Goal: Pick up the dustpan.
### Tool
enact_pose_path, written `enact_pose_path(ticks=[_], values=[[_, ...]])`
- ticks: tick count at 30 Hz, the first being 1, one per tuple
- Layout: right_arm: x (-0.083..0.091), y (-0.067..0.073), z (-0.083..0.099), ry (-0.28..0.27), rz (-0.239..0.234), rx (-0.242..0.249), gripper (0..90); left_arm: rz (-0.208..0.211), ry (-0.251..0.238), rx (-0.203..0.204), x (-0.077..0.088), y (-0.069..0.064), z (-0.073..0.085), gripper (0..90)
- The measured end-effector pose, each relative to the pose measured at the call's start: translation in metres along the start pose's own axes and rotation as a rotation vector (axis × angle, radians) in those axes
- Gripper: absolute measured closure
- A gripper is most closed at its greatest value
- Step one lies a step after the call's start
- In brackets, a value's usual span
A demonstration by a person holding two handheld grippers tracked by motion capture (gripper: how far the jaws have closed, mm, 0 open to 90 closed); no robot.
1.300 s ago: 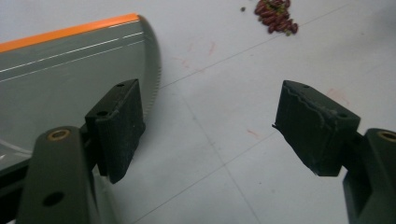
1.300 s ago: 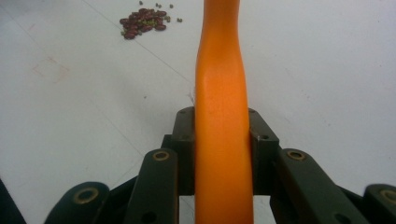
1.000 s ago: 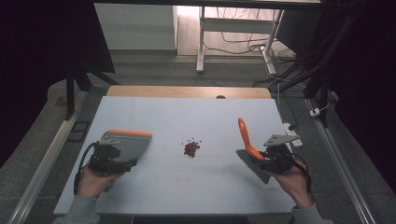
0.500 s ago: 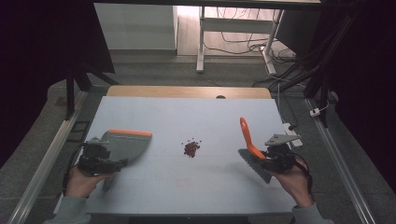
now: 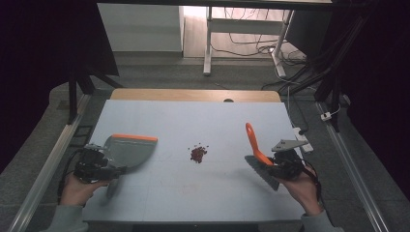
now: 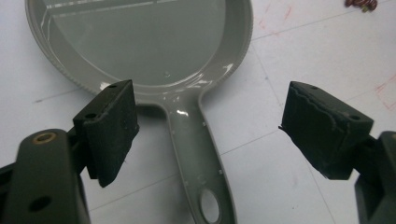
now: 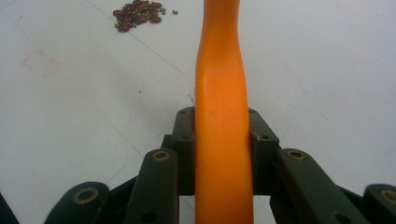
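High view shows you the whole table (image 5: pixel 193 203): your left gripper (image 5: pixel 96 164) sits at the handle end of the grey dustpan (image 5: pixel 128 151), your right gripper (image 5: pixel 285 166) holds the orange-handled brush (image 5: pixel 256 153), and the small pile of beans (image 5: pixel 197 153) lies between them. Left gripper view adds what that one cannot: the jaws have just been opening and stand spread, with the dustpan's handle (image 6: pixel 198 158) lying untouched on the table between them. Right gripper view shows your jaws pinching the brush's orange handle (image 7: pixel 223 126), the beans (image 7: pixel 137 11) beyond.

Grey dustpan (image 5: pixel 129 151) laid left, red beans (image 5: pixel 197 153) piled centrally, orange-handled brush (image 5: pixel 256 153) held right, on table (image 5: pixel 193 121).
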State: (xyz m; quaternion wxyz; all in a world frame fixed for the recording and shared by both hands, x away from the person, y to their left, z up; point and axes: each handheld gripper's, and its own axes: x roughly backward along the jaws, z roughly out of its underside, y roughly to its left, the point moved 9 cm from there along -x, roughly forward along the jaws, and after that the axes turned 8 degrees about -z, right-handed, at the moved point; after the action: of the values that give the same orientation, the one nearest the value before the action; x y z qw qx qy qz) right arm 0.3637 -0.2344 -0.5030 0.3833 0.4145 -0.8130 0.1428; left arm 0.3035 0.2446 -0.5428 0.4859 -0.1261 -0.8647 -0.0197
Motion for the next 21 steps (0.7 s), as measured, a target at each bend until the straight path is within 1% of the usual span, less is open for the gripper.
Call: enact_pose_path(ticks=[1, 2, 4, 5, 6, 7, 8, 14, 15, 16, 21], values=[[0.000, 0.000, 0.000, -0.001, 0.001, 0.001, 70.9, -0.001, 0.007, 0.006, -0.002, 0.001, 0.001, 19.1], [0.000, 0.000, 0.000, 0.000, 0.001, 0.000, 70.9, -0.003, 0.024, 0.016, -0.007, 0.004, 0.003, 19.1], [0.000, -0.002, 0.001, 0.004, 0.006, 0.001, 70.9, -0.003, 0.033, 0.024, -0.010, 0.004, 0.005, 18.8], [0.000, -0.002, 0.002, 0.005, 0.007, -0.002, 70.9, -0.002, 0.055, 0.032, -0.016, 0.005, 0.008, 18.7], [-0.001, -0.002, 0.002, 0.005, 0.007, -0.005, 70.9, -0.002, 0.055, 0.032, -0.016, 0.005, 0.008, 18.4], [-0.001, -0.002, 0.002, 0.006, 0.008, -0.006, 70.9, -0.008, 0.073, 0.037, -0.021, 0.006, 0.010, 18.3], [-0.001, -0.002, 0.002, 0.008, 0.008, -0.006, 70.9, -0.011, 0.082, 0.039, -0.023, 0.006, 0.011, 18.2], [-0.003, -0.002, 0.003, 0.011, 0.008, -0.003, 70.9, -0.004, 0.130, 0.042, -0.036, 0.003, 0.017, 18.2], [-0.003, -0.002, 0.003, 0.011, 0.008, -0.003, 70.9, -0.004, 0.130, 0.042, -0.036, 0.003, 0.017, 18.5], [-0.003, -0.002, 0.003, 0.014, 0.009, -0.003, 70.9, -0.005, 0.145, 0.041, -0.041, 0.002, 0.019, 18.7], [-0.004, -0.002, 0.003, 0.016, 0.008, -0.003, 70.9, -0.009, 0.153, 0.053, -0.047, 0.002, 0.020, 20.9]])
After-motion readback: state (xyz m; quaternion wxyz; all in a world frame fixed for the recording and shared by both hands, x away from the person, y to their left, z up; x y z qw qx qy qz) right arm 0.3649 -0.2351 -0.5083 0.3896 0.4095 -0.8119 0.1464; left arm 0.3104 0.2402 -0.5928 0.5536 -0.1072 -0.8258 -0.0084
